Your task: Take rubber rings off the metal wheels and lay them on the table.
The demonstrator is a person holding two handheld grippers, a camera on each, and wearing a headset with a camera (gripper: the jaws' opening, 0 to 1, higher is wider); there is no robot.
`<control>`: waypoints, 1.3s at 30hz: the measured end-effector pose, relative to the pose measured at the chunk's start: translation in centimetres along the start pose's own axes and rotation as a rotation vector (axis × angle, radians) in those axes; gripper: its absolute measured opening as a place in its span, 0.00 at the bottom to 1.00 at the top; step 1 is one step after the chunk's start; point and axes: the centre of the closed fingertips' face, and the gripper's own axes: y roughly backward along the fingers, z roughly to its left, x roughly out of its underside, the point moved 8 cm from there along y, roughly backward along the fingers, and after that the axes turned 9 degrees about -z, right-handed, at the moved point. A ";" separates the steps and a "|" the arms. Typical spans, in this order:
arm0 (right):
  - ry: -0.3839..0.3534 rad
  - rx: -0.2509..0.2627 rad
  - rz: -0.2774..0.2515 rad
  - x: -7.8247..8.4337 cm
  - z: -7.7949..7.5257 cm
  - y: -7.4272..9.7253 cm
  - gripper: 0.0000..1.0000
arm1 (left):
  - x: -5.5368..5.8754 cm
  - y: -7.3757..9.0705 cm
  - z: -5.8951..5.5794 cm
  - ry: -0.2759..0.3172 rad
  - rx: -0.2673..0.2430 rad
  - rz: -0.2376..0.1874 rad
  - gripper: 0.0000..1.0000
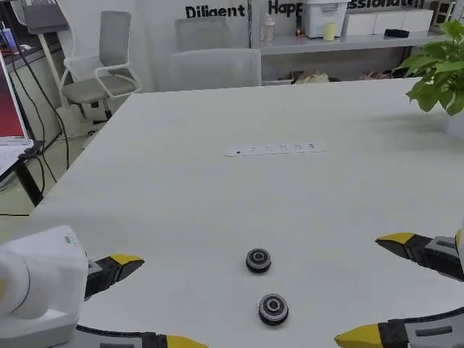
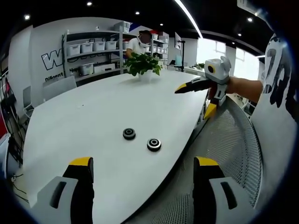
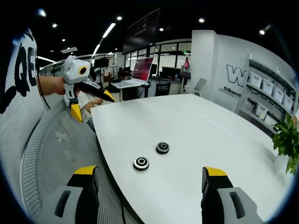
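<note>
left gripper (image 1: 167, 301) jaws apart | right gripper (image 1: 358, 288) same | wheels (image 1: 258, 260) between | laptop (image 3: 142, 70) beyond

The table (image 1: 181, 188) is bare over most of its top. Near the near edge the farther wheel (image 1: 258, 260) and the nearer wheel (image 1: 273, 309) sit apart, with open room to either side. A flat strip (image 1: 274, 149) lies mid-table. A plant (image 1: 438, 69) overhangs the far right corner; a chair (image 1: 214, 69) stands against the far edge.
</note>
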 end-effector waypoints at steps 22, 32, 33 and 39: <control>0.003 0.013 0.000 0.2 -0.5 0.3 0.90 | -0.5 -0.4 0.1 -0.011 0.012 -0.009 0.86; -0.003 0.018 0.004 0.3 -0.7 0.2 0.90 | -0.4 -0.6 0.6 -0.021 0.018 0.008 0.86; -0.004 0.018 0.004 0.3 -0.7 0.2 0.90 | -0.4 -0.6 0.6 -0.020 0.018 0.007 0.86; -0.005 0.021 0.013 0.4 -1.0 0.0 0.90 | -0.6 -1.1 0.9 -0.026 0.027 0.010 0.86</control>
